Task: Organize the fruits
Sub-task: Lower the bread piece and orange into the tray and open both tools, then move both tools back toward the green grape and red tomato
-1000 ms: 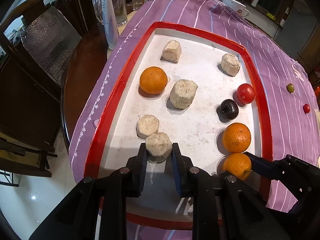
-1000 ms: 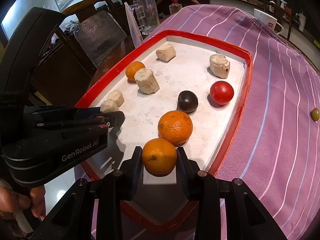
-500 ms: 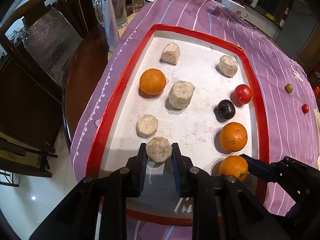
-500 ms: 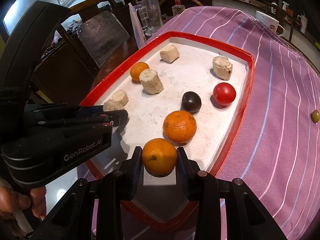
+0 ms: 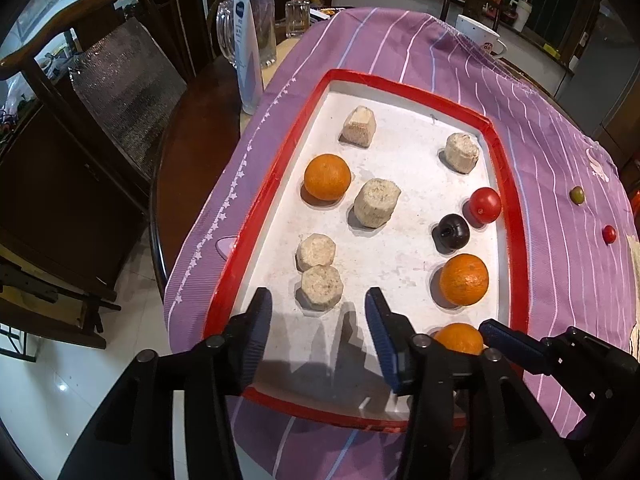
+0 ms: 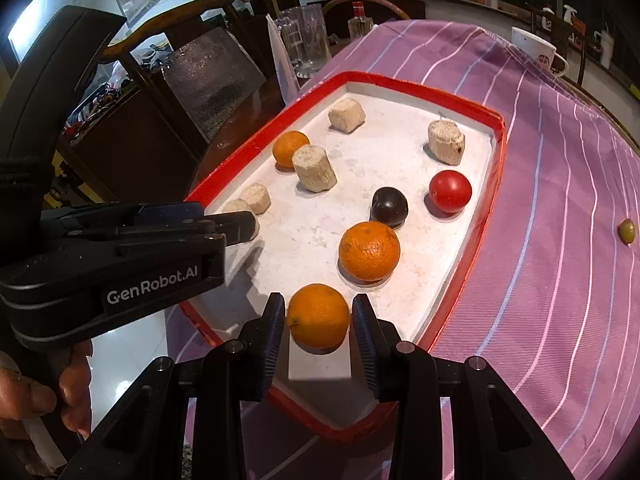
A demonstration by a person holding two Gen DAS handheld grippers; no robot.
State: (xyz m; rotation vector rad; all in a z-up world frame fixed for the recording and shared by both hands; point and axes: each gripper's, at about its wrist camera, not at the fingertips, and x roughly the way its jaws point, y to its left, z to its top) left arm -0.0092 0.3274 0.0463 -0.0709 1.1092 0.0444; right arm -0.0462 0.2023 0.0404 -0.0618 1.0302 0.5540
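A red-rimmed white tray (image 5: 510, 184) (image 6: 476, 236) holds three oranges, several beige chunks, a red tomato (image 5: 485, 205) and a dark plum (image 5: 452, 233). My left gripper (image 5: 318, 320) is open; the beige chunk (image 5: 321, 288) lies on the tray just beyond its fingertips, beside another chunk (image 5: 315, 251). My right gripper (image 6: 319, 320) stands slightly open around the near orange (image 6: 318, 316), which rests on the tray; its pads look a hair off the peel. A second orange (image 6: 369, 251) lies just beyond it.
A purple striped cloth (image 5: 560, 152) covers the table. A green olive-like fruit (image 5: 577, 195) and a small red one (image 5: 609, 234) lie on the cloth right of the tray. A glass mug (image 5: 248, 28), bottle and white mug (image 5: 478, 36) stand at the back. A wooden chair (image 5: 100, 92) stands left.
My left gripper opened and let go of the beige chunk, which now sits on the tray beside the other chunk. My right gripper widened slightly around the near orange.
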